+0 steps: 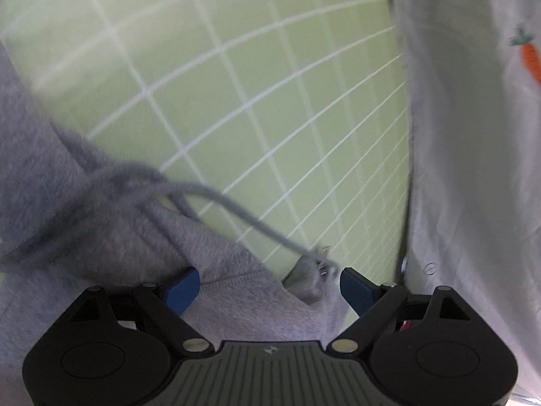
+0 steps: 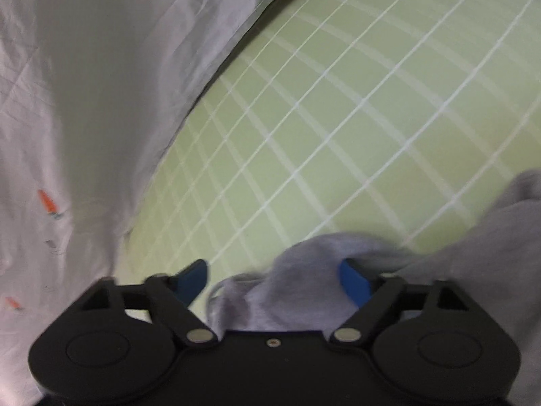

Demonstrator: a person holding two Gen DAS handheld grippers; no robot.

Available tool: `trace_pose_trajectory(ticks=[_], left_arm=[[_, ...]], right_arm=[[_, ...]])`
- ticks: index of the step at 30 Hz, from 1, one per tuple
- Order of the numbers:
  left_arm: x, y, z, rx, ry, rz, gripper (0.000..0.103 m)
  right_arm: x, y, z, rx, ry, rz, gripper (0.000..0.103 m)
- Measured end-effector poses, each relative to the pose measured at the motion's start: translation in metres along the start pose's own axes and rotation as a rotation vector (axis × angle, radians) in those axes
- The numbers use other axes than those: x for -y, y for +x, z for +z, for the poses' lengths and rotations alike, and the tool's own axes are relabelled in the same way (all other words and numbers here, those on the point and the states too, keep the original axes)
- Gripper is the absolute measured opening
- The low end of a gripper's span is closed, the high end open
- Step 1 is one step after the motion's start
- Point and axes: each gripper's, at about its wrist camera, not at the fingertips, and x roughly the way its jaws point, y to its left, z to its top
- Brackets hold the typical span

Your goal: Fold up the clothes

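Note:
A grey fleece garment (image 1: 84,220) lies bunched on a pale green mat with a white grid (image 1: 253,84). Its grey drawstring (image 1: 236,209) trails across the mat, and the metal-tipped end rests by the right blue pad. My left gripper (image 1: 268,287) is low over the garment's stitched hem with its jaws spread wide; cloth lies between them but is not pinched. In the right wrist view, another fold of the grey garment (image 2: 304,287) humps up between the jaws of my right gripper (image 2: 274,279). It is close to the right pad and clear of the left one.
A white sheet with small orange carrot prints (image 1: 473,135) borders the mat on the right in the left wrist view. The same sheet (image 2: 84,101) fills the left side of the right wrist view. Bare green mat (image 2: 338,118) stretches ahead of both grippers.

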Motion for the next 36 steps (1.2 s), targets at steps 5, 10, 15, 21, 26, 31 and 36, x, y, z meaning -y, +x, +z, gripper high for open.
trace_pose_trajectory(ticks=[5, 10, 15, 21, 26, 31, 36], left_arm=[[0.004, -0.005, -0.011, 0.066, 0.009, 0.061, 0.044], [-0.022, -0.009, -0.033, 0.102, -0.03, 0.013, 0.0], [-0.034, -0.042, -0.062, 0.156, 0.064, -0.034, 0.0], [-0.062, -0.07, -0.102, 0.202, 0.106, -0.054, 0.0], [-0.081, -0.081, -0.12, 0.203, 0.09, -0.072, 0.009], [-0.074, -0.083, -0.12, 0.221, 0.106, -0.069, 0.057], [-0.064, -0.062, -0.101, 0.191, 0.085, -0.013, 0.072]], right_arm=[[-0.016, 0.005, -0.014, 0.018, -0.197, -0.063, 0.022], [-0.012, -0.023, -0.041, 0.105, -0.235, -0.032, 0.008], [-0.016, -0.082, -0.076, 0.223, -0.365, 0.026, 0.007], [0.023, -0.132, -0.148, 0.214, -0.455, 0.024, 0.007], [0.094, -0.13, -0.195, 0.087, -0.329, -0.032, 0.006], [0.096, -0.143, -0.199, 0.121, -0.342, -0.015, 0.007], [0.09, -0.132, -0.201, 0.123, -0.355, -0.047, 0.007]])
